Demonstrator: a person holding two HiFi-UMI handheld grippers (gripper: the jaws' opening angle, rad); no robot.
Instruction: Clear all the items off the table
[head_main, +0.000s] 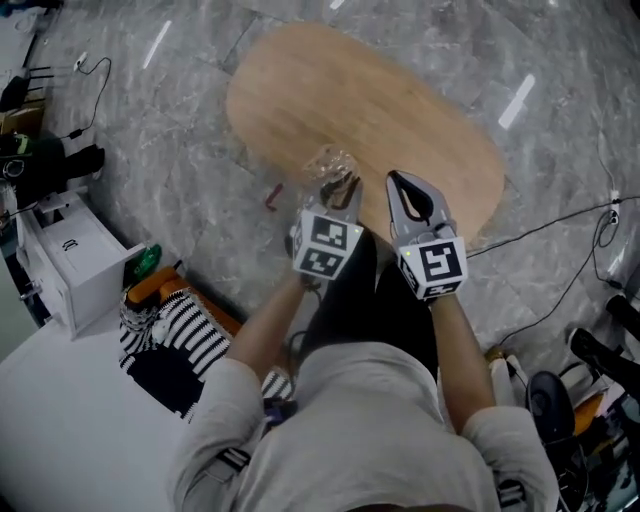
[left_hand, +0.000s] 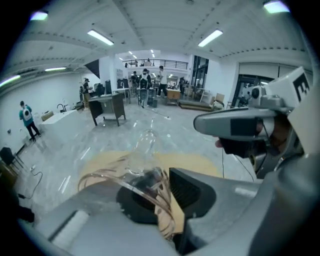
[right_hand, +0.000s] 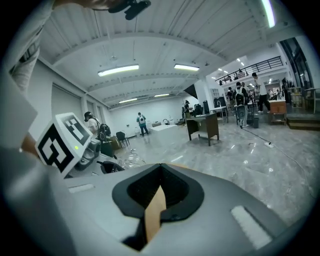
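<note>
My left gripper (head_main: 338, 186) is shut on a clear plastic container (head_main: 330, 165), held over the near edge of the oval wooden table (head_main: 400, 110). In the left gripper view the container (left_hand: 142, 150) sticks out forward from between the jaws of the left gripper (left_hand: 161, 186), its rim pinched between them. Just to the right, my right gripper (head_main: 400, 182) is shut with nothing in it. The right gripper view shows its jaws (right_hand: 157, 200) closed, with only a sliver of table showing through the gap. The tabletop bears nothing else that I can see.
A small red item (head_main: 272, 196) lies on the marble floor left of the table. A white box (head_main: 75, 262) and a striped bag (head_main: 178, 335) sit at lower left. Cables (head_main: 560, 225) run across the floor on the right, and people stand far off in the hall (left_hand: 145, 82).
</note>
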